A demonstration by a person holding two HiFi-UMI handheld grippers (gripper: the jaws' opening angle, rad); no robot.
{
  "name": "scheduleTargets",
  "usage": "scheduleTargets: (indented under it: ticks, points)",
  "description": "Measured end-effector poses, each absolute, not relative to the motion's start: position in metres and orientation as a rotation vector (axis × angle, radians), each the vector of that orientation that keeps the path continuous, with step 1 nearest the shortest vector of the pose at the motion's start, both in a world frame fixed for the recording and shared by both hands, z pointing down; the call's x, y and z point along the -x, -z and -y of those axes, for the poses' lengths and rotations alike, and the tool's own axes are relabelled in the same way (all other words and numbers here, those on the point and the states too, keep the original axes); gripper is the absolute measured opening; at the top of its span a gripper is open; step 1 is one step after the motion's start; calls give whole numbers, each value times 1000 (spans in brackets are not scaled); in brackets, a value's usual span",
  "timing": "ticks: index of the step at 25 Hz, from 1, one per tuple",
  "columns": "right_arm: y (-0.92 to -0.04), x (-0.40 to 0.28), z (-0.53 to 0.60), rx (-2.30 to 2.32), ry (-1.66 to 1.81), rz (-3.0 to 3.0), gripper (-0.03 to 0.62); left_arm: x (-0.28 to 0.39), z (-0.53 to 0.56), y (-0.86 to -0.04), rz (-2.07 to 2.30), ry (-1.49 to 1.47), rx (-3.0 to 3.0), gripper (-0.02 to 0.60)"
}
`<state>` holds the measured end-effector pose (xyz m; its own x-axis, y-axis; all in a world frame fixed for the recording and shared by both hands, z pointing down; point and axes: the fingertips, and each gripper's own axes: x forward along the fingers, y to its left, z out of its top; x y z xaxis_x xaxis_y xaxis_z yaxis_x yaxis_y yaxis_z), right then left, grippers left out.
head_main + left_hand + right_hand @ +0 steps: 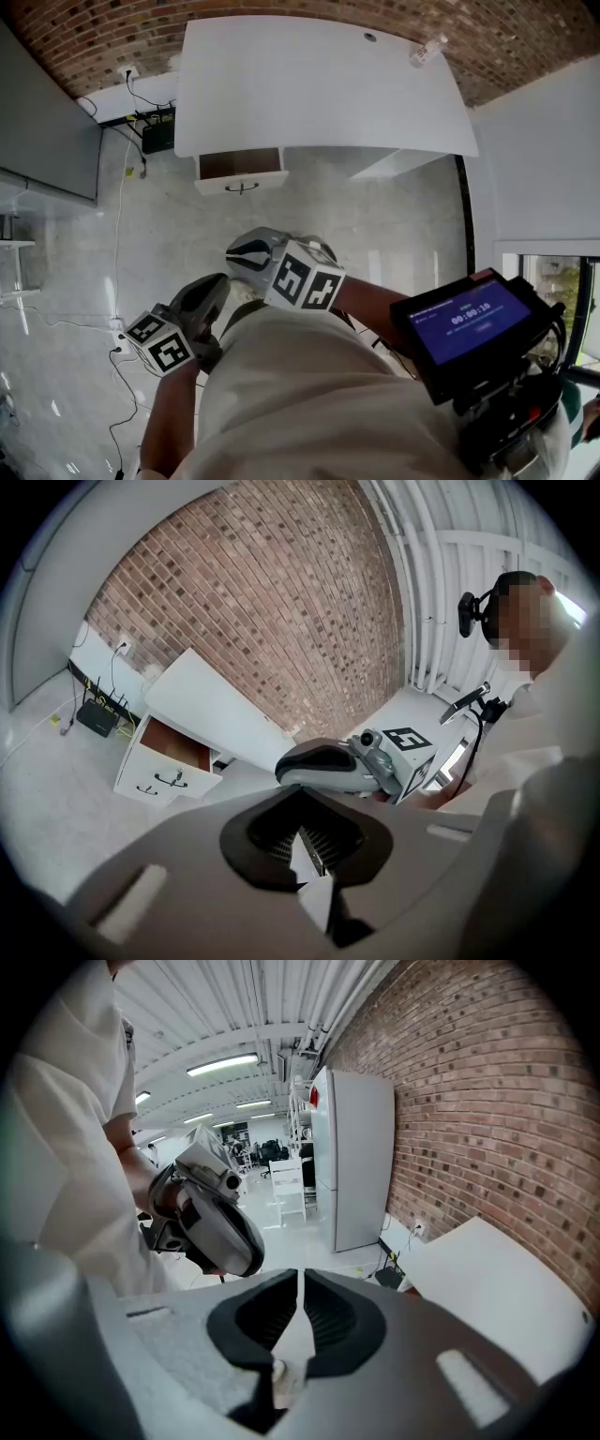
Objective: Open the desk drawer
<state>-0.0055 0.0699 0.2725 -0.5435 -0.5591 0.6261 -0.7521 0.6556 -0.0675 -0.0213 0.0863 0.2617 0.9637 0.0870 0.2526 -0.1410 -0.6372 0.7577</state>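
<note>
Desk drawer point(240, 165) stood pulled out under left end of white desk point(319, 84), brown inside showing, dark handle point(241, 187) on white front. Desk backed against brick wall point(281, 11). Black box point(157, 137) with cables sat on floor point(375, 220) left of desk. Left gripper point(216, 286) and right gripper point(242, 255) hung near person's body, well apart from drawer. Both claws clenched, pads meeting, nothing between.

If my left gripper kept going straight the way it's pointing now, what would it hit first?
Most likely the right gripper: in the left gripper view its grey body sits just beyond the left gripper's shut jaws, across their line. The open drawer lies off to the left, farther away.
</note>
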Motion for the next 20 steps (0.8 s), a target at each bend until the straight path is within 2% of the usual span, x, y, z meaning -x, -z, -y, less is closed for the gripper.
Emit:
scheduleTargets:
  ticks: [20]
  points:
    - [-268, 12, -67, -1003, -391, 2299, 21, 23, -88, -258, 37, -309, -2263, 5]
